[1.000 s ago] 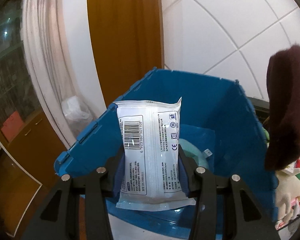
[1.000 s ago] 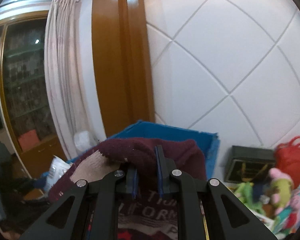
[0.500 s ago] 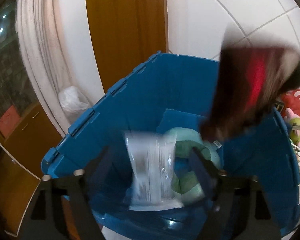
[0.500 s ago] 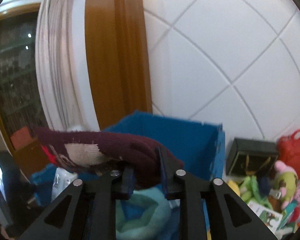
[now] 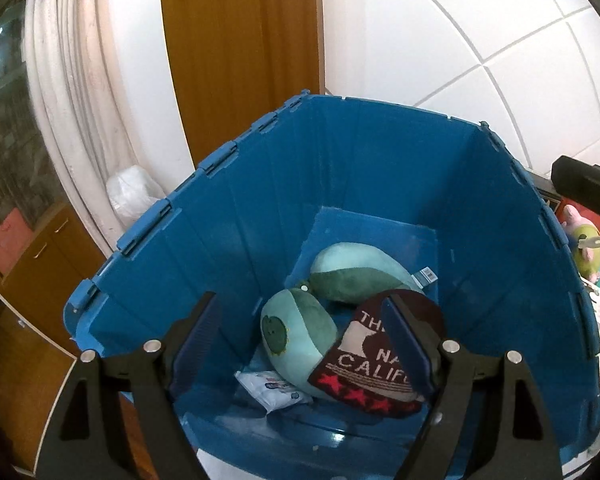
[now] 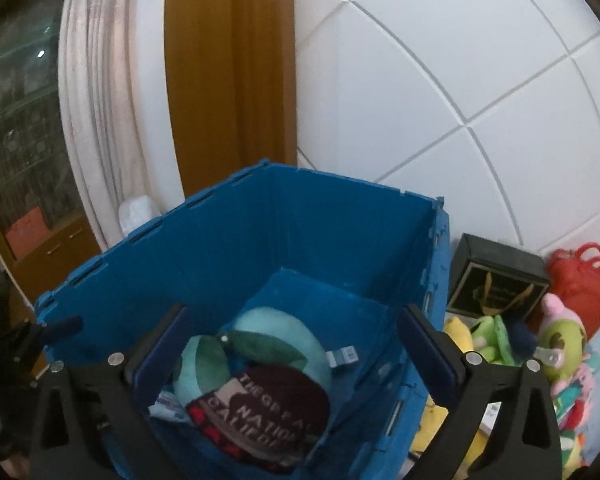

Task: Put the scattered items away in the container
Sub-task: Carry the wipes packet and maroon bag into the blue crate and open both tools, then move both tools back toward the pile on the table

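Observation:
The blue crate (image 5: pixel 236 148) stands open below both grippers. Inside lie a green plush neck pillow (image 5: pixel 300 332), a white wipes pack (image 5: pixel 270 388) at its near left, and a maroon knitted cap (image 5: pixel 364 364) with white lettering lying on the pillow. My left gripper (image 5: pixel 298 298) hangs open above the crate, holding nothing. In the right wrist view the crate (image 6: pixel 228 232), pillow (image 6: pixel 276 328), cap (image 6: pixel 268 404) and wipes pack (image 6: pixel 166 402) show again. My right gripper (image 6: pixel 293 310) is over them, its jaws opening wide with nothing between them.
Right of the crate lie a heap of plush toys (image 6: pixel 560 340), a black box (image 6: pixel 496 288) and a red bag (image 6: pixel 584 280). Behind stand a white tiled wall, a wooden door frame (image 5: pixel 240 40), a curtain and a white plastic bag (image 5: pixel 132 192).
The left gripper opened and the wipes pack dropped into the crate. The right gripper opened and the maroon cap fell onto the pillow. Both grippers sank toward the crate.

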`<state>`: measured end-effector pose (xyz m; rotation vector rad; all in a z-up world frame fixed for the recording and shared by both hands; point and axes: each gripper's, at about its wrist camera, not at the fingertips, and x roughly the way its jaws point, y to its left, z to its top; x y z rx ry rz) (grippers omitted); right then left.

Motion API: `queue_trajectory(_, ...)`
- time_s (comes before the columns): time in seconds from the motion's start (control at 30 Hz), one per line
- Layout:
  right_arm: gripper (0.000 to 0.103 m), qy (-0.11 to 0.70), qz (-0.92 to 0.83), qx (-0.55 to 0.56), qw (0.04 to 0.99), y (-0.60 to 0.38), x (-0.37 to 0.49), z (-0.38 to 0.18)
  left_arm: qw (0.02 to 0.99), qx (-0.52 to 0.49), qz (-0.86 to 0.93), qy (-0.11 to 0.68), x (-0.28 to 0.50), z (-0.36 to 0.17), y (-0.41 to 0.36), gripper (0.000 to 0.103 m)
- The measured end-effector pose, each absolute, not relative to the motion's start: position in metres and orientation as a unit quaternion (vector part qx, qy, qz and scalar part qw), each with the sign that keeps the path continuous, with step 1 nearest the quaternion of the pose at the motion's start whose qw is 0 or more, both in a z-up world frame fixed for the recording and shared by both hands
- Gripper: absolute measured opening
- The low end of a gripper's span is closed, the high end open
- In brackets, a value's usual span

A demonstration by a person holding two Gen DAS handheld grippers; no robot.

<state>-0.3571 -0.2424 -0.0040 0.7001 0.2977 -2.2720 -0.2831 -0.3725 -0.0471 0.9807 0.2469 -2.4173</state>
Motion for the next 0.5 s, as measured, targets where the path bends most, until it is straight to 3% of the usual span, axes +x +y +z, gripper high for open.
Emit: queue_trajectory(0.5, 0.103, 0.106, -0.898, 0.264, 0.336, -0.19, -0.327, -0.007, 0.221, 0.34, -0.908, 0.105, -0.255, -0.042, -0.341, 0.087)
